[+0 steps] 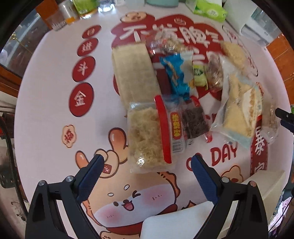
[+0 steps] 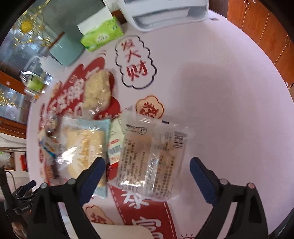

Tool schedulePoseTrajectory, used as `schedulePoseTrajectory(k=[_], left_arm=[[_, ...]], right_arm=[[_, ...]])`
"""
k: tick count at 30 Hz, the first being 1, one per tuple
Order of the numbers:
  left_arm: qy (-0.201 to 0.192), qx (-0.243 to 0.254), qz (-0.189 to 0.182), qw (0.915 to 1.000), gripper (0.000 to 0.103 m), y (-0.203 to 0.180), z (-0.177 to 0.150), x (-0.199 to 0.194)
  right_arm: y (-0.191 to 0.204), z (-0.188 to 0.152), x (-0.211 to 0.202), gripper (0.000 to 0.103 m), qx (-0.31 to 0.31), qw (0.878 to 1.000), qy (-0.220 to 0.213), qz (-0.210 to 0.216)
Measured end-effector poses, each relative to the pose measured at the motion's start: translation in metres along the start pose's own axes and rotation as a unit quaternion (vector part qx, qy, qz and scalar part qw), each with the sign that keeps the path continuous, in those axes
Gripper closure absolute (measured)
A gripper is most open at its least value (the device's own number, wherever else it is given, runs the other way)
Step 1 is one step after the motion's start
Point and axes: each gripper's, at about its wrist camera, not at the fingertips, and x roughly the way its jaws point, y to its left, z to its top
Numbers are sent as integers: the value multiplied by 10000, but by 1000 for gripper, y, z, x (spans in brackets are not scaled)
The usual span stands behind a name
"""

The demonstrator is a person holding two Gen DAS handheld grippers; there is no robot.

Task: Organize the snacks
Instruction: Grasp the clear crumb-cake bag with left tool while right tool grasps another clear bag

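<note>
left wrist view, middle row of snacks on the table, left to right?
Long beige wafer pack → blue wrapper → small green-yellow packet → clear pack with brown filling → sandwich bag. Both grippers are open, holding nothing.

A round table under a white cloth printed with red and cream cartoon figures (image 1: 46, 114) fills both views, and daylight washes it pale with soft shadows. At its far edge sits a white plastic appliance (image 2: 163, 11), and just beside that a green tissue pack (image 2: 102, 35), then a pale teal box (image 2: 68, 49). Beyond the table's rim on the right, orange-brown wooden cabinet doors (image 2: 264, 27). Off its left rim, a glass-fronted display cabinet with gold glints (image 2: 22, 40).
</note>
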Motion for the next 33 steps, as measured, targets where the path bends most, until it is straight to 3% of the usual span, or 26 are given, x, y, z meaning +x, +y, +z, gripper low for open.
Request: schedulePoseTrajectory(k=[6, 15, 24, 28, 33], left_arm=[[88, 161, 192, 9996, 8, -2, -3, 21], [-440, 435, 545, 9966, 8, -10, -4, 17], [-278, 205, 310, 9989, 11, -10, 16, 27], [-90, 220, 135, 9996, 20, -10, 19, 33], [8, 723, 583, 9957, 25, -23, 9, 39]], right_arm=[[6, -3, 26, 8, -47, 9992, 258, -307], [5, -4, 40, 9, 40, 9987, 471, -174], [9, -4, 42, 17, -65, 9984, 470, -308], [13, -5, 40, 20, -208, 9983, 413, -368], [15, -6, 41, 21, -337, 9975, 467, -401]])
